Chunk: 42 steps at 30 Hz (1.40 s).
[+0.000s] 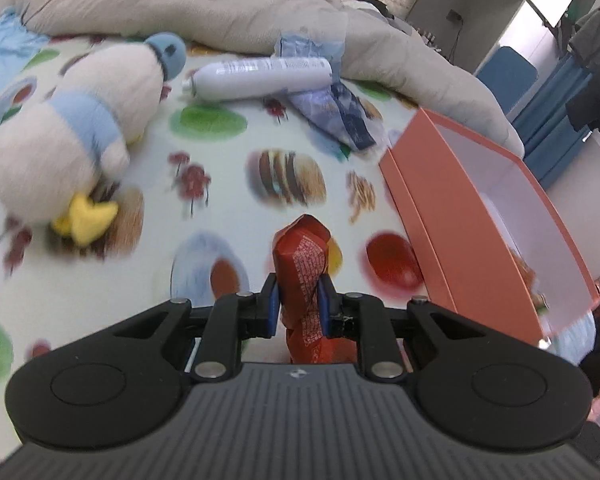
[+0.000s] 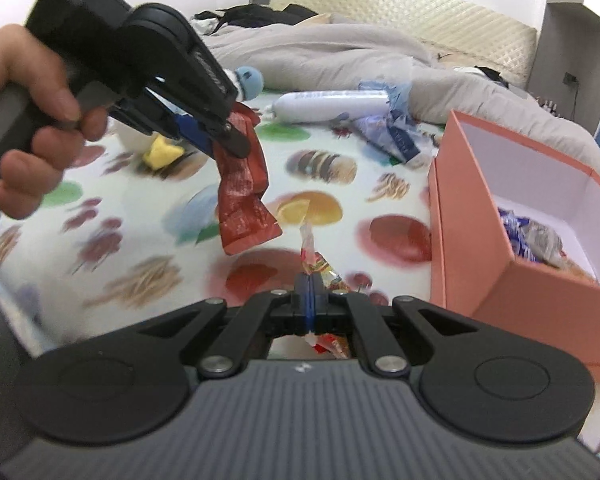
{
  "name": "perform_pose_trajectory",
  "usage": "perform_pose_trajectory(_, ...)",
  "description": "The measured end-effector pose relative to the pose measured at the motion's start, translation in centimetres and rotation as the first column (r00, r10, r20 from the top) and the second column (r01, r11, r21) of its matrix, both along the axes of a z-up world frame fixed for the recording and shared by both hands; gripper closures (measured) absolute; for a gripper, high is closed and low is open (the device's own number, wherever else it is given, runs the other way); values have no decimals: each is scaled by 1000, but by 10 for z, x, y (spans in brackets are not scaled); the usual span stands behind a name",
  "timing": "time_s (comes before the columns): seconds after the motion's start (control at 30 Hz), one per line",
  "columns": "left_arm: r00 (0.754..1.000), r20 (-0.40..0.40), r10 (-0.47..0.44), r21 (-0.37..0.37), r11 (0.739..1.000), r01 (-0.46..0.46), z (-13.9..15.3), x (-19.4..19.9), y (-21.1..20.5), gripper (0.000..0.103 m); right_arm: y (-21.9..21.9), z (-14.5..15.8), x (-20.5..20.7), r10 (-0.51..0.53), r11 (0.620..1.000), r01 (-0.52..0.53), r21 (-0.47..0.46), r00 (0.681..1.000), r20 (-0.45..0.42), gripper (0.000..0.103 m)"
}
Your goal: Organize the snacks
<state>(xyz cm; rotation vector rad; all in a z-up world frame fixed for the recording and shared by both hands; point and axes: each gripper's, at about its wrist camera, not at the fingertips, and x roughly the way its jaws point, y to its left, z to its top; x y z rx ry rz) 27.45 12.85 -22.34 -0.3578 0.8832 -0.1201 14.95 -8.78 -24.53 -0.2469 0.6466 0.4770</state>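
My left gripper (image 1: 298, 300) is shut on a red snack packet (image 1: 302, 256), held above the food-print sheet. From the right wrist view the same left gripper (image 2: 224, 136) hangs at upper left in a hand (image 2: 32, 120), the red packet (image 2: 244, 196) dangling below it. My right gripper (image 2: 310, 284) is shut on a small clear-and-orange snack wrapper (image 2: 314, 258). An open orange box (image 1: 460, 216) (image 2: 480, 264) stands to the right of both, with several wrapped snacks (image 2: 532, 236) inside. A blue snack bag (image 1: 336, 112) (image 2: 392, 136) lies on the sheet further back.
A plush penguin (image 1: 68, 140) lies at left, its yellow foot (image 2: 162, 152) showing past the left gripper. A white spray can (image 1: 260, 76) (image 2: 332, 104) lies beyond it. A grey duvet (image 1: 220, 4) (image 2: 320, 52) covers the back of the bed. Blue chairs (image 1: 508, 76) stand right.
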Motion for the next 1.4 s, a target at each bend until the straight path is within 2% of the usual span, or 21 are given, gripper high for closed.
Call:
perform_pose_trajectory(0.2,1000,-17,-23,-5,1000,23,8,-37,-2,81,-22,1,-21,-26,999,27,19,999,-20,98)
perform_pose_trajectory(0.3,998,-44,-47,23,999,48,3,-47,-8,81,-29,-3,-26,-27,999,29,35,998,-50,96)
perform_pose_trajectory(0.37,997,-61,-41,31,999,43,-4,-50,-10,81,-33,-5,-28,-35,998,39,44,997,-69,84)
perform_pose_trajectory(0.43,997,-70,-31,26,999,33,-7,-53,-10,81,-37,-5,-32,-42,997,46,68,997,-69,47)
perform_pose_trajectory(0.5,997,-69,-23,42,999,26,-8,-56,-11,81,-41,-4,-36,-55,994,60,90,997,-54,33)
perform_pose_trajectory(0.53,997,-67,-24,45,999,27,-8,-57,-11,81,-42,-3,-37,-64,993,69,94,997,-48,31)
perform_pose_trajectory(0.63,998,-60,-27,57,998,31,-9,-58,-13,81,-48,-3,-34,-127,983,130,131,991,-34,31)
perform_pose_trajectory(0.73,998,-60,-32,67,997,36,-10,-57,-16,81,-55,-11,-19,-217,961,225,160,974,-69,31)
perform_pose_trajectory(0.87,997,-60,-43,85,995,48,-13,-55,-22,81,-63,-34,5,-327,922,355,154,928,-178,31)
perform_pose_trajectory(0.93,997,-60,-42,86,995,48,-15,-54,-23,81,-63,-44,13,-338,914,374,159,917,-212,31)
perform_pose_trajectory(1.07,996,-69,-47,101,993,54,-20,-51,-30,81,-47,-57,13,-294,947,309,88,944,-151,29)
perform_pose_trajectory(1.1,997,-70,-43,96,994,49,-23,-50,-31,81,-44,-58,13,-278,955,289,67,950,-140,25)
perform_pose_trajectory(1.2,997,-75,-24,62,998,28,-31,-48,-33,81,-40,-59,15,-251,964,260,60,959,-131,25)
perform_pose_trajectory(1.4,997,-74,-2,72,997,7,-42,-44,-45,81,-38,-55,20,-203,976,211,57,972,-122,45)
